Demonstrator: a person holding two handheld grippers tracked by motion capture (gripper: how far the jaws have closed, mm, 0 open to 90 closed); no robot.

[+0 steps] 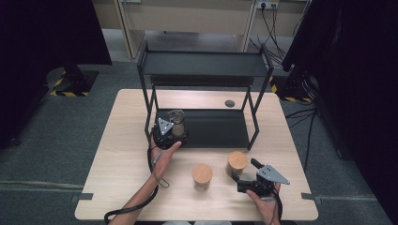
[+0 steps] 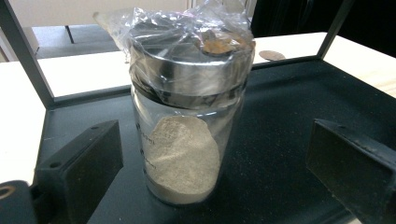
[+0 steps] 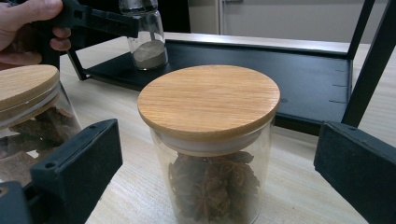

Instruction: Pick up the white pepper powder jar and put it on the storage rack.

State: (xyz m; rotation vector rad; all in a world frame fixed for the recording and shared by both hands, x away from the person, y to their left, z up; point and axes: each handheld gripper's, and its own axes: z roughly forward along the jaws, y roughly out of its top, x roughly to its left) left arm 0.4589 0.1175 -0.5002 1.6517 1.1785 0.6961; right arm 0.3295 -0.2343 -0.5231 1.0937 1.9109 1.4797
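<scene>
A: Left gripper [image 1: 174,125] first. We see it at the lower shelf [image 1: 220,127] of the black rack [image 1: 204,65], jaws spread wide, nothing clamped.

B: Agreed. In the left gripper view the powder jar [image 2: 187,112] stands upright btw the two jaws, gaps on both sides, so no contact. Metal lid wrapped in clear plastic, pale powder low in the glass. Jar sits on the shelf's left end.

A: Right gripper [image 1: 243,175]?

B: Also wide open, holding nothing. We see it low over the table [image 1: 122,154], front right, pointed at the star anise jar [image 3: 210,149]. Wooden lid on, jar upright on the tabletop, just in front of the rack. It's btw the jaws in the right gripper view, not touched.

A: We also have a 2nd wood-lid jar [image 1: 202,176] just left of it, near but apart, dark contents; can't tell what exactly.

B: Yep. Both wood-lid jars on the table, powder jar on the shelf.
</scene>
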